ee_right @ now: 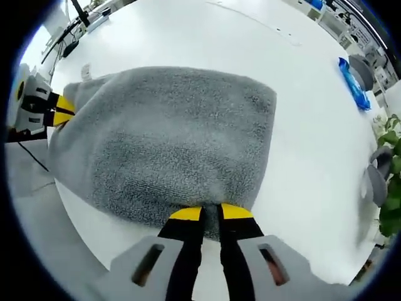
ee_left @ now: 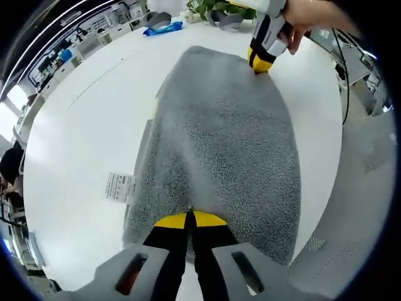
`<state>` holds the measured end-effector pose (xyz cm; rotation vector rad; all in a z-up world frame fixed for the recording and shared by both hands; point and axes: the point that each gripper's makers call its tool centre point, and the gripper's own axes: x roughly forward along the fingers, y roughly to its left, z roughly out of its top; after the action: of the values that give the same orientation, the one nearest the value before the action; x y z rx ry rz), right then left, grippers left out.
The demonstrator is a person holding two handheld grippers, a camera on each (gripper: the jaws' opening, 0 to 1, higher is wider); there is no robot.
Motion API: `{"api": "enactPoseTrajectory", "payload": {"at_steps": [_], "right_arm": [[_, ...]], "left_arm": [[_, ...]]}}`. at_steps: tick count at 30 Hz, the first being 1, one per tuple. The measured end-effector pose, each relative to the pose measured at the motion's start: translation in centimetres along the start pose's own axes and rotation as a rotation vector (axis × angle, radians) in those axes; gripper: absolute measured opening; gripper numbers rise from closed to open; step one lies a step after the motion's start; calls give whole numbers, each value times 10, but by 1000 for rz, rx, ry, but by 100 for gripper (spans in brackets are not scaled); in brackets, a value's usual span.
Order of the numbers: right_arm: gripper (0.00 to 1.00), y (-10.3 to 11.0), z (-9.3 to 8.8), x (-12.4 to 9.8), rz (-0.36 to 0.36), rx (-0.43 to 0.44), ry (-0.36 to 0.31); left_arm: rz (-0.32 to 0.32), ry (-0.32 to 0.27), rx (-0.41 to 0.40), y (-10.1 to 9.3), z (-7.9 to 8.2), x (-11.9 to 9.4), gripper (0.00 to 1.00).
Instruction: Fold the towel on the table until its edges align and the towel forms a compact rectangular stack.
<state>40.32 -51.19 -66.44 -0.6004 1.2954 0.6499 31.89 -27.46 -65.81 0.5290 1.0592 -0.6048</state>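
Note:
A grey towel (ee_left: 219,138) lies folded on the white table (ee_left: 81,125), with a white label (ee_left: 120,186) sticking out at one side. My left gripper (ee_left: 190,216) is shut on the towel's near edge. At the opposite edge of the towel, a hand holds my right gripper (ee_left: 260,61), its yellow tips down on the cloth. In the right gripper view the towel (ee_right: 169,138) spreads ahead and the right gripper (ee_right: 211,213) pinches its near edge. The left gripper (ee_right: 53,110) grips the towel's far left end there.
A blue object (ee_left: 163,28) (ee_right: 354,84) lies on the table beyond the towel, near a green plant (ee_left: 213,7) and grey items (ee_right: 376,179). The table edge (ee_left: 326,207) runs close beside the towel, with grey floor (ee_left: 357,207) below. Shelves stand in the background.

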Motion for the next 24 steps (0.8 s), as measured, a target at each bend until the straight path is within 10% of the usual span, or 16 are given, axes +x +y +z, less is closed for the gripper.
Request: {"api": "enactPoseTrajectory", "payload": {"at_steps": [24], "right_arm": [[6,-17,18,3,-46,-141,-18]], "left_arm": [[-20,-34,-44,-15,-1,-3,2]]}}
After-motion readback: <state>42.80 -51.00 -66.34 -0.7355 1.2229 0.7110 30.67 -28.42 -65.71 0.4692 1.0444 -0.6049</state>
